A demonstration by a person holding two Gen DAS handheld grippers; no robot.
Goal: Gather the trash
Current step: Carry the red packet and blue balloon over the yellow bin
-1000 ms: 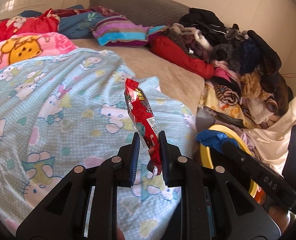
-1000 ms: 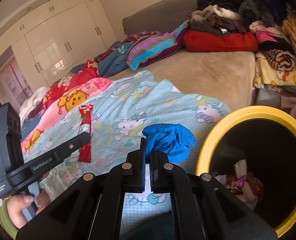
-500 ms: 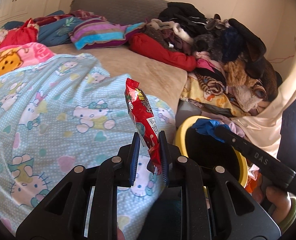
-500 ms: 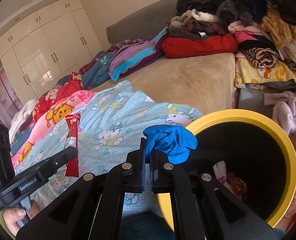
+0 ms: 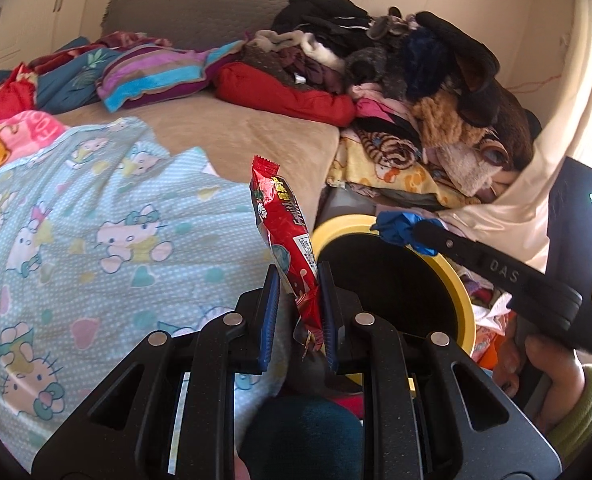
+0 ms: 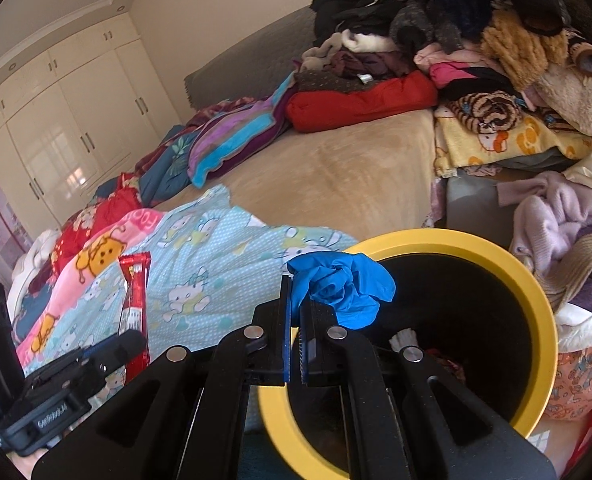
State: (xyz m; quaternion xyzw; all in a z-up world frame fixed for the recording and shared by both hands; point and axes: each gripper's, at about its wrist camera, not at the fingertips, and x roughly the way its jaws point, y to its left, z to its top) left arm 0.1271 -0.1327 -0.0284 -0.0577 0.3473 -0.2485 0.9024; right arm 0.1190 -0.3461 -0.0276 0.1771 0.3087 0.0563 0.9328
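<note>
One red snack wrapper [image 5: 286,236] is standing upright in the narrowly parted left gripper [image 5: 296,300], just left of the one yellow-rimmed bin [image 5: 461,292]. One crumpled blue glove [image 6: 341,288] is being pinched by the fully closed right gripper [image 6: 294,312], hanging over the bin's near rim [image 6: 545,328], beside one bed [image 6: 335,176]

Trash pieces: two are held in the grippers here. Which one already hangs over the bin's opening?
The crumpled blue glove, pinched in the right gripper, hangs over the yellow-rimmed bin. The red snack wrapper in the left gripper is short of the rim.
</note>
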